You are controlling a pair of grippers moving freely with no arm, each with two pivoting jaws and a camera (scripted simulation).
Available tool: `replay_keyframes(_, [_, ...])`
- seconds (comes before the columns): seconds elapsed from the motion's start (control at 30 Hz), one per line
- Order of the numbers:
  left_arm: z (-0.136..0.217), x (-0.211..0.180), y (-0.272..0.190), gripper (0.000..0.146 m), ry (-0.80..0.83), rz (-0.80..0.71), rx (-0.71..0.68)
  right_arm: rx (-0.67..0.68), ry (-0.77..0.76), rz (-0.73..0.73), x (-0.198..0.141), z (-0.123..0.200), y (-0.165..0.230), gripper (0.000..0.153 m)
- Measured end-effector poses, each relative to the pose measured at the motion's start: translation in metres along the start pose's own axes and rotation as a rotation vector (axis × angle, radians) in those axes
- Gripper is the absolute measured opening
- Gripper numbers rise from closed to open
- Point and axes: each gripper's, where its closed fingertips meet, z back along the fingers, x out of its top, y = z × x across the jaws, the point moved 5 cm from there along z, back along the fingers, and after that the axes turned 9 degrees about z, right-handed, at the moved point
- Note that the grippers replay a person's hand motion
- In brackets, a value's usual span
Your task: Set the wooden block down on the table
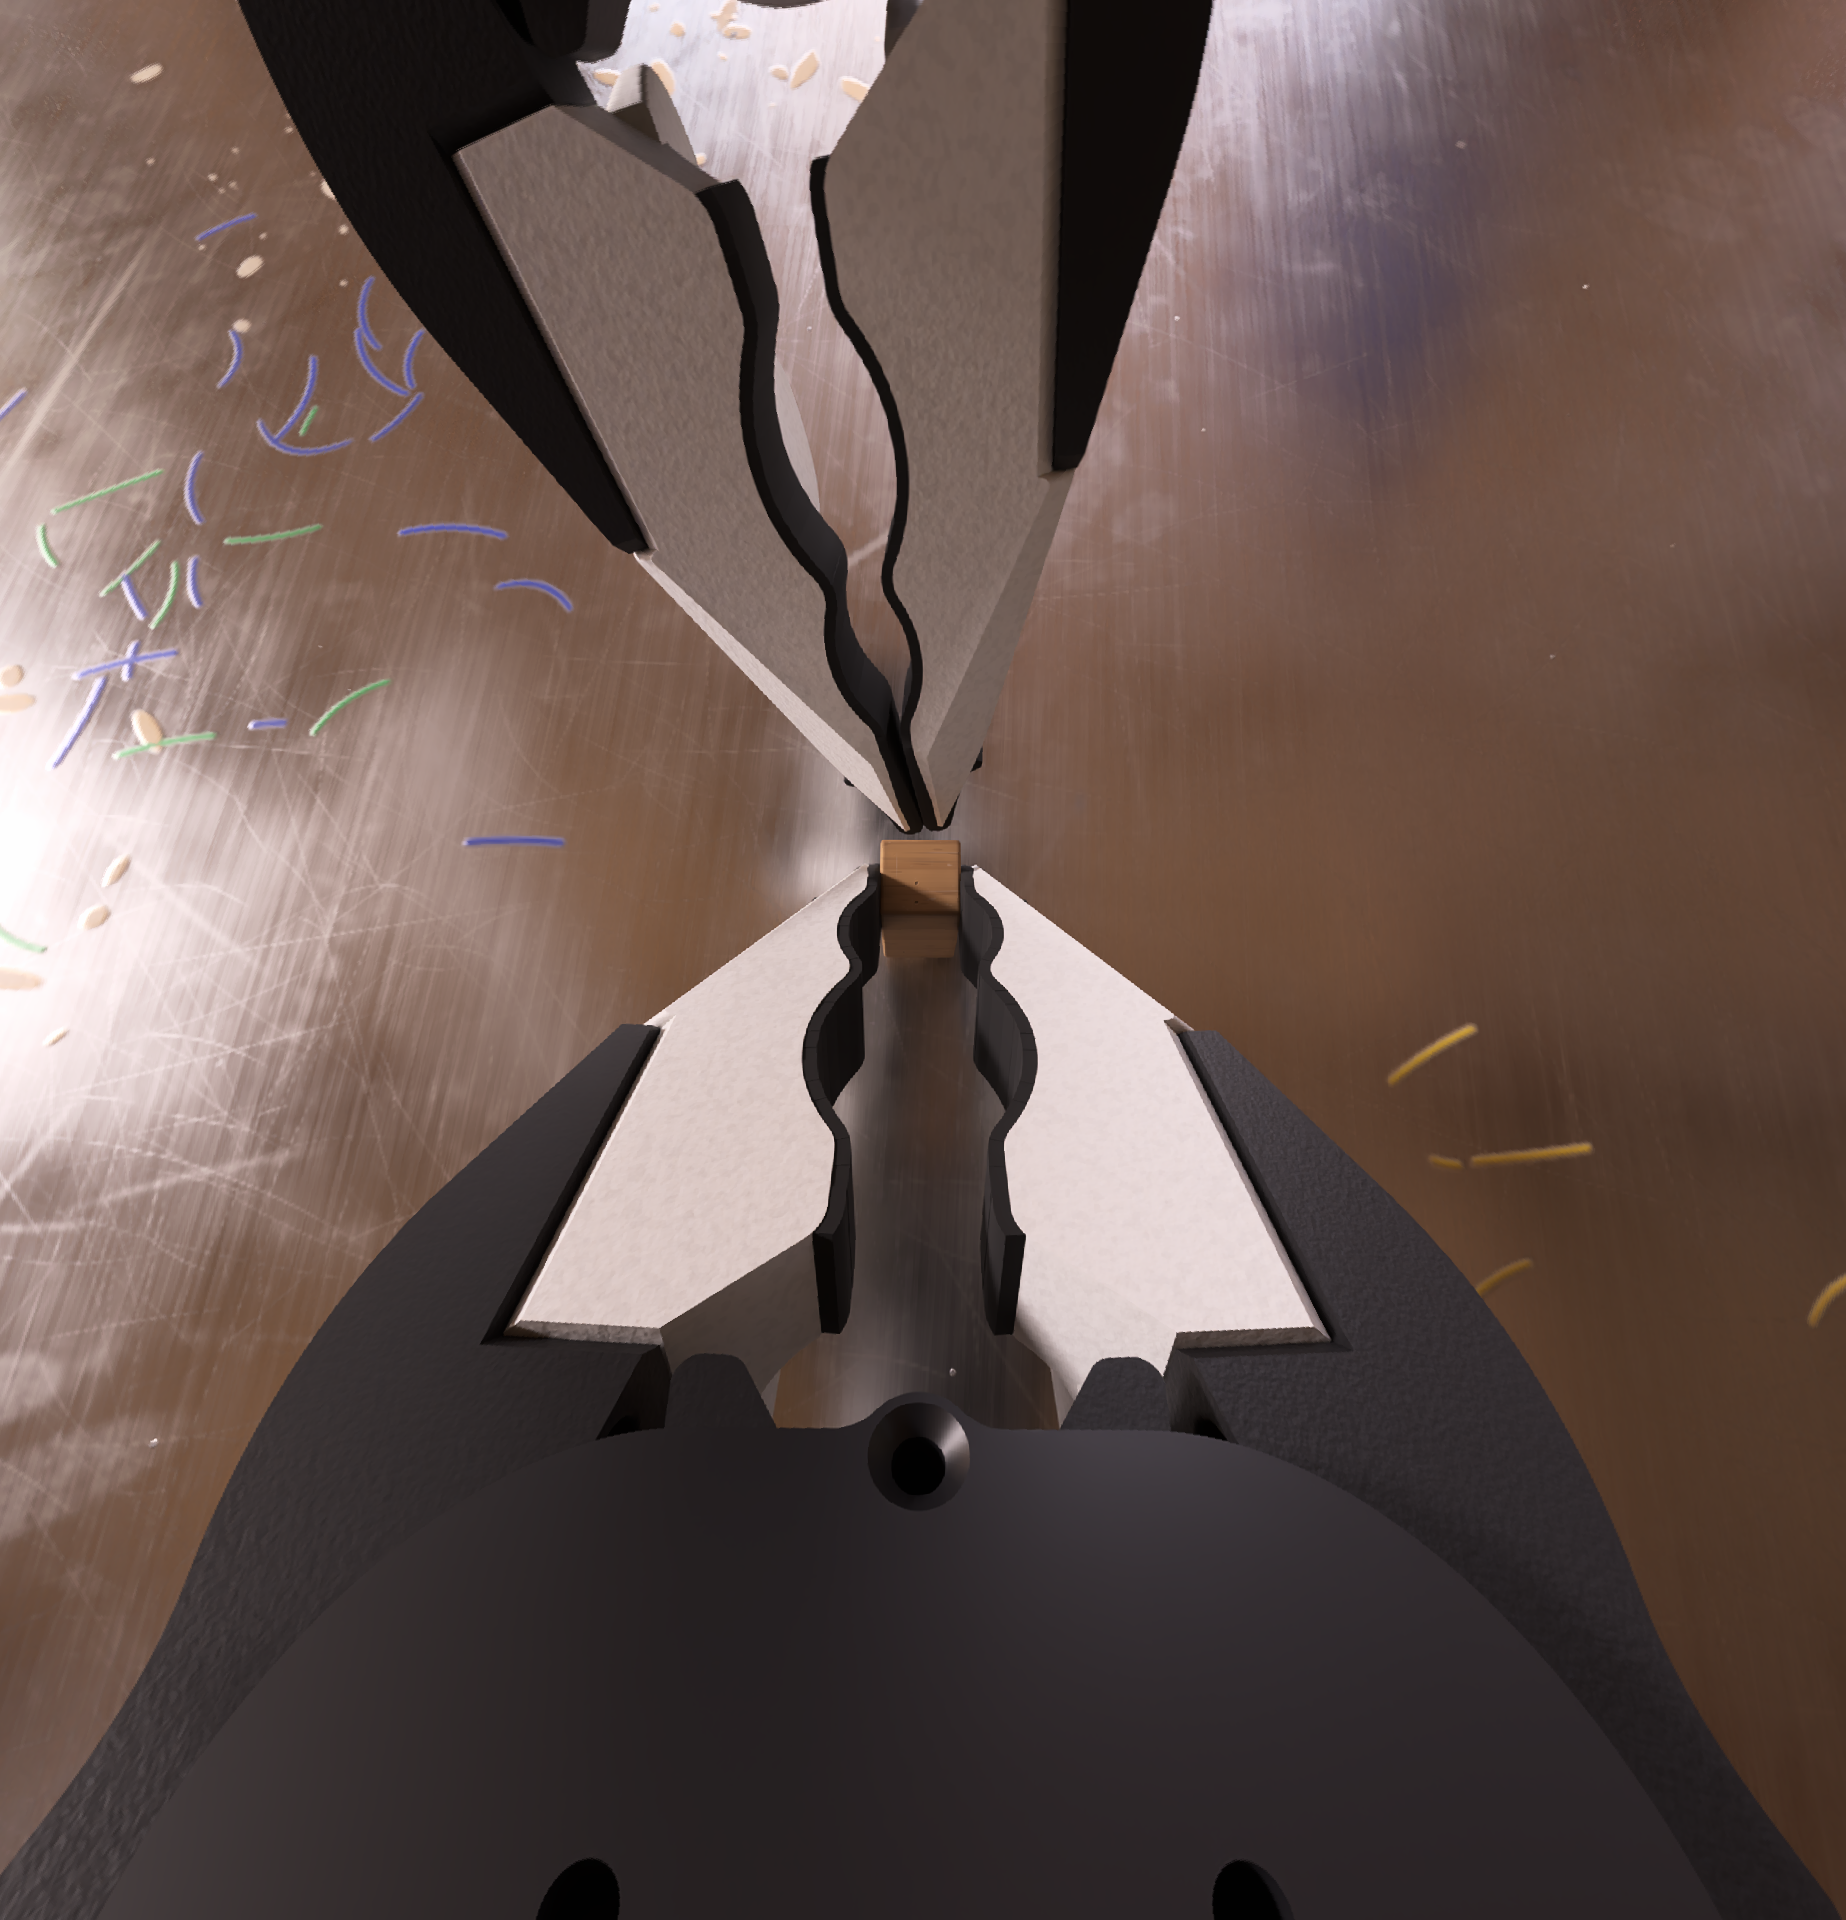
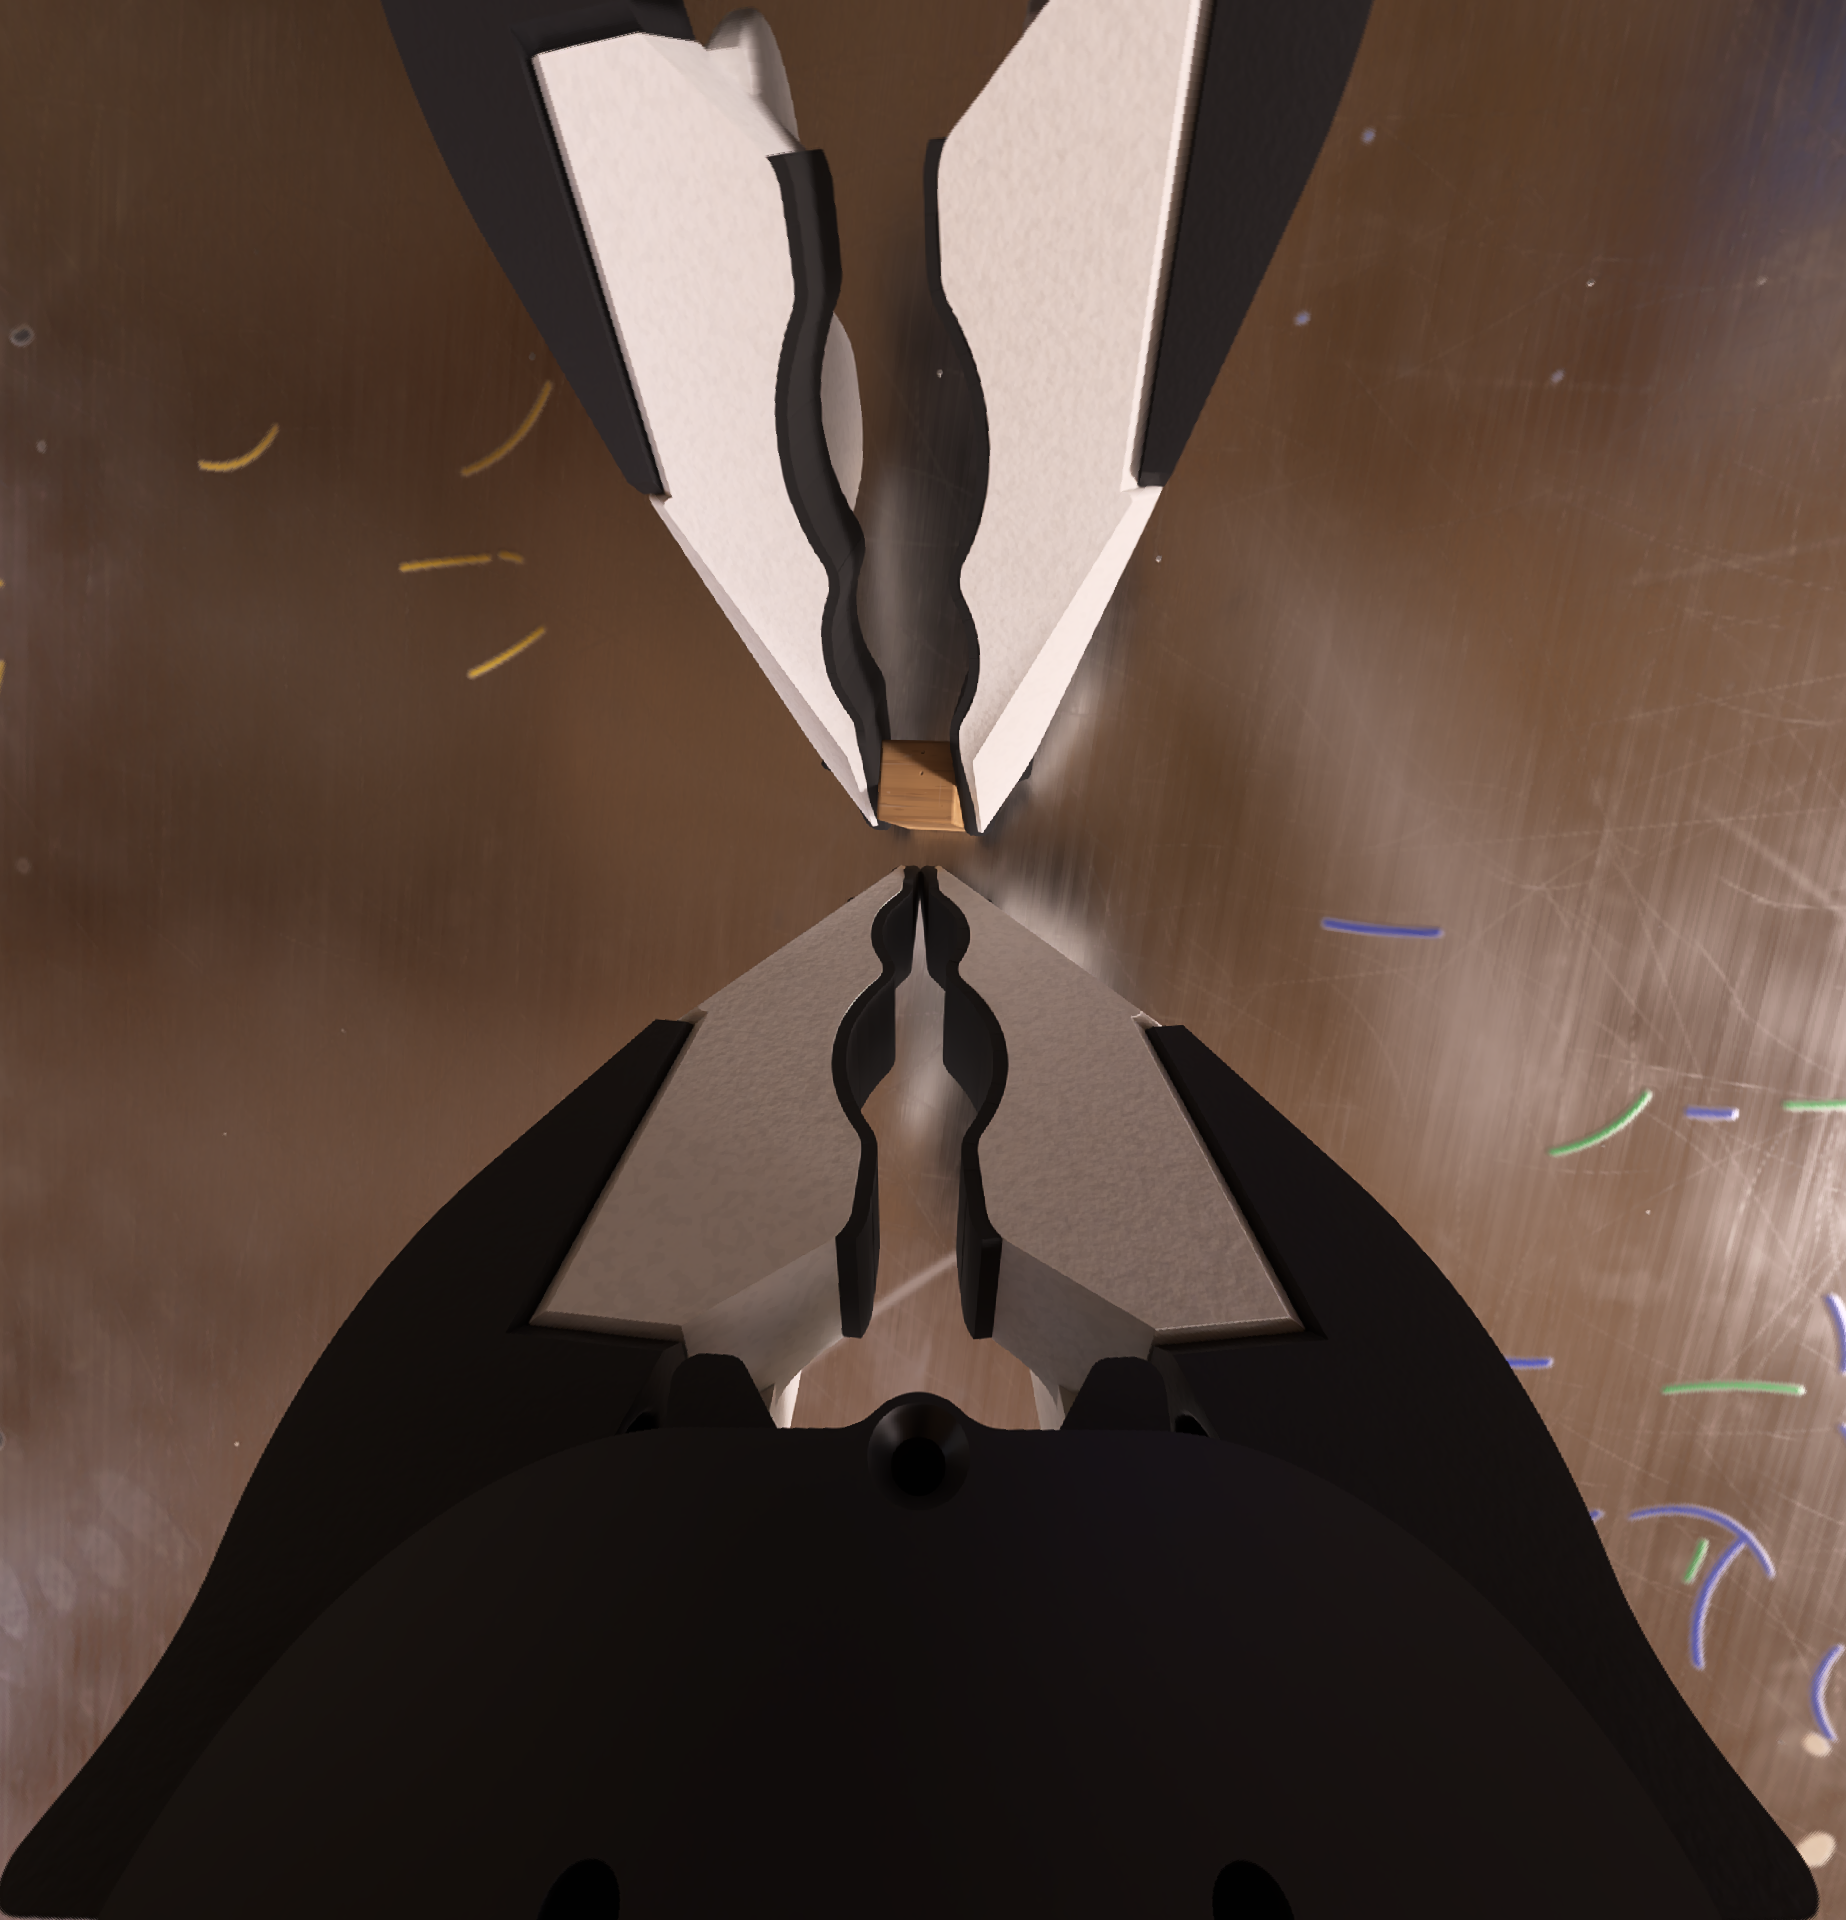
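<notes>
Left hand-held gripper (image 1: 921, 896) clamped on wooden block (image 1: 920, 900), tips w/ block just above desk (image 1: 1418, 623). Right hand-held gripper (image 2: 919, 875) opposite, tips together, empty. Desk: scratched, glossy brown metal w/ blue/green threads (image 1: 275, 499), yellow threads (image 2: 462, 566), pale crumbs (image 1: 10, 979).

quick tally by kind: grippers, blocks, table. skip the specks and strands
grippers: 2, left gripper shut on the block, right gripper shut with nothing in it
block: 1
table: 1
total: 4
</notes>
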Motion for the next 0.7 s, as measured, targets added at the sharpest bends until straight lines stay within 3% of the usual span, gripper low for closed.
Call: replay_keyframes(0.7, [-0.0016,0.0005,0.0045,0.014,0.024,0.095,-0.091,-0.171,0.148,0.085,0.0057,-0.0004,0.0082,0.000])
